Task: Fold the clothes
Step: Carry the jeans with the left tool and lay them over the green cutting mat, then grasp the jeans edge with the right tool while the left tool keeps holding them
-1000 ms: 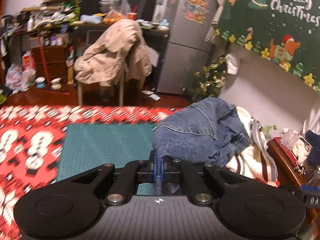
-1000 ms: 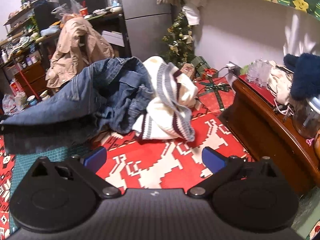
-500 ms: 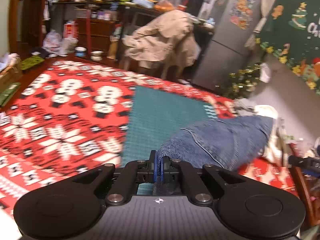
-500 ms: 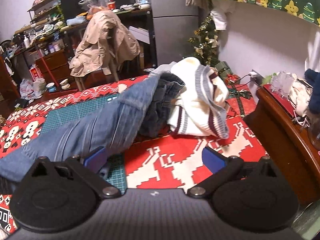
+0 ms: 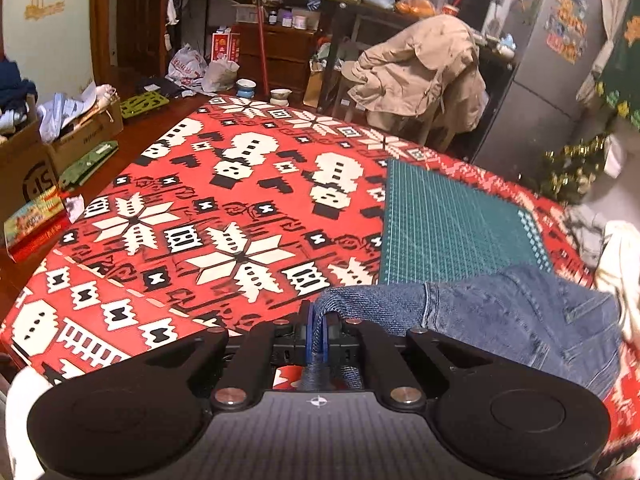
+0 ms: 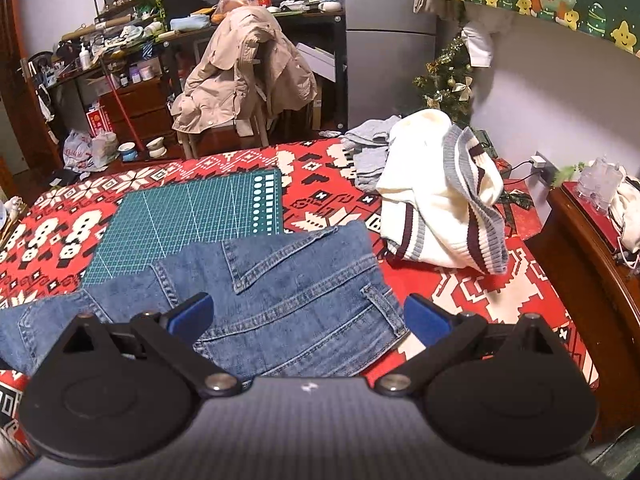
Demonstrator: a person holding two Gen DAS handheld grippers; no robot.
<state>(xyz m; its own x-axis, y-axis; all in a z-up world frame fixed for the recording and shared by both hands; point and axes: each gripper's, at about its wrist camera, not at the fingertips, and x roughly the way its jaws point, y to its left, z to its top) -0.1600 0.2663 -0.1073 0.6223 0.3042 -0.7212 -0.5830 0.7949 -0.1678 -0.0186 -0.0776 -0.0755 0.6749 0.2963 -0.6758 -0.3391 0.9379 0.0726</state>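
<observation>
My left gripper (image 5: 316, 332) has its jaws closed on the jeans (image 6: 280, 300), which lie across the green mat (image 6: 192, 216), perhaps on a bed; my right gripper (image 6: 308, 316) hangs over them, jaws wide apart.

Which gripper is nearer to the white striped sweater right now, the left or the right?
Right. The right gripper is open above the jeans, with the white striped sweater just ahead to its right. The left gripper is shut on the jeans' far end, away from it.

We saw blue denim jeans (image 6: 288, 296) on a red, white and black snowflake-patterned blanket (image 5: 208, 216), a green gridded mat (image 6: 200, 216) and a cream sweater (image 6: 432, 204) striped grey and maroon.
</observation>
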